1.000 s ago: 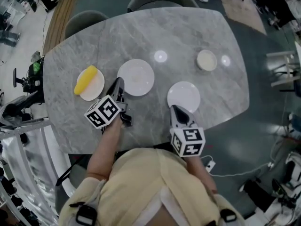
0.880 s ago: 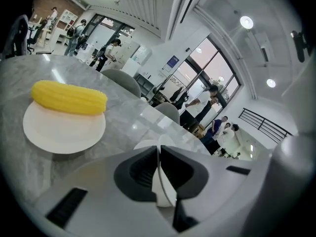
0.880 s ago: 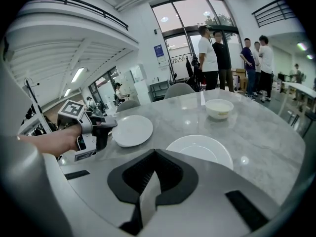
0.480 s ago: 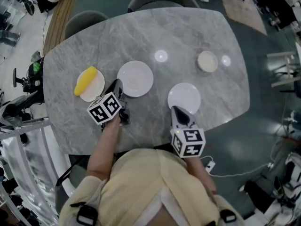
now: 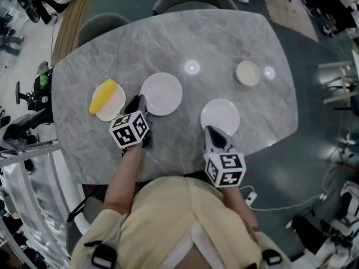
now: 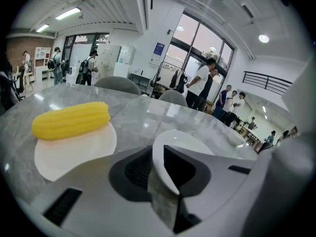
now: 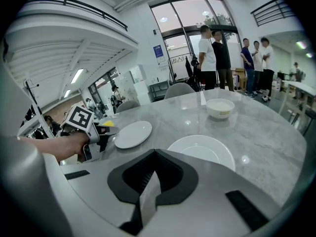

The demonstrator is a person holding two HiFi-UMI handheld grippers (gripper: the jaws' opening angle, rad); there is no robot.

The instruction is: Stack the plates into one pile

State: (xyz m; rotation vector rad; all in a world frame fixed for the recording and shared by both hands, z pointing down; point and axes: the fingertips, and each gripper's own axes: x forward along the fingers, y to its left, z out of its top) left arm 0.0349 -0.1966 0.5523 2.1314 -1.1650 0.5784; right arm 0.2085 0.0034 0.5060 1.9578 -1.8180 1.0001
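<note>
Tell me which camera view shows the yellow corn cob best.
The left gripper view: the corn cob lies close and large on its plate, kernel rows clear. The head view shows it small from above; the right gripper view catches only a distant yellow sliver.

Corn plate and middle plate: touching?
Apart. Left gripper view shows a strip of bare marble tabletop between the corn plate and the middle plate.

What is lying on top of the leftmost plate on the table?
A yellow corn cob lies on the plate, along its far-left side and reaching the rim. The rest of the plate is bare. The strip of plate under the cob is covered and cannot be seen.
</note>
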